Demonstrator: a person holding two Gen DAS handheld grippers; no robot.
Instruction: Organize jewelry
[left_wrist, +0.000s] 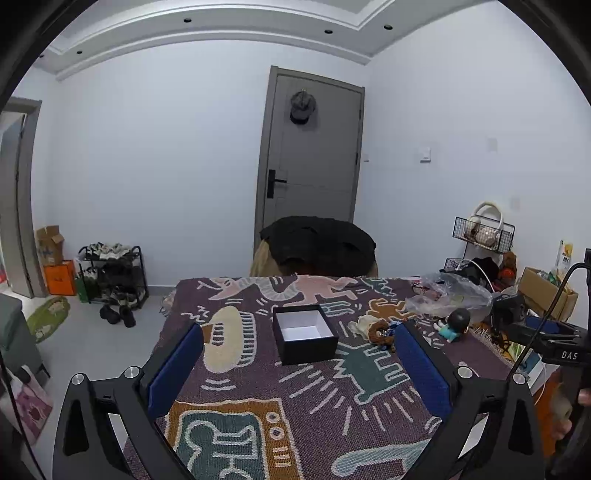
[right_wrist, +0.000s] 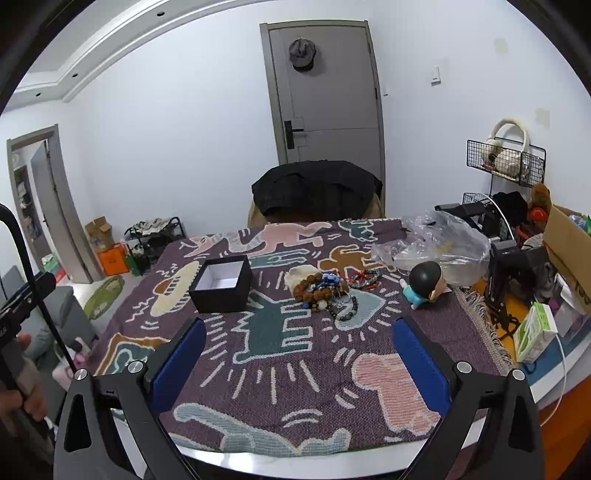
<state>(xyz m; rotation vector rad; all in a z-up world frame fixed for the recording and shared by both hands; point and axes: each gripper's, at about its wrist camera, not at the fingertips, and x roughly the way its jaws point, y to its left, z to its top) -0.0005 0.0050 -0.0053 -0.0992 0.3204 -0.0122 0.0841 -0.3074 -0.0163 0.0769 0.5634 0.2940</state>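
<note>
Jewelry (right_wrist: 328, 291), a heap of beaded bracelets, lies at 3 o'clock of the open black box (right_wrist: 222, 283), just beside it, and the box's white inside shows nothing in it. Both rest on a patterned woven cloth (right_wrist: 280, 354) over the table, with a draped chair (right_wrist: 317, 194) and grey door (right_wrist: 328, 88) at 12 o'clock. Left gripper (left_wrist: 299, 369) and right gripper (right_wrist: 299, 360) hover with jaws spread wide, touching nothing.

I see a woven cloth table cover (right_wrist: 295, 369), rough; matt black box (right_wrist: 221, 291) w/ smooth white inside; beaded jewelry (right_wrist: 325, 291), glossy; crinkly clear plastic bag (right_wrist: 443, 236).
</note>
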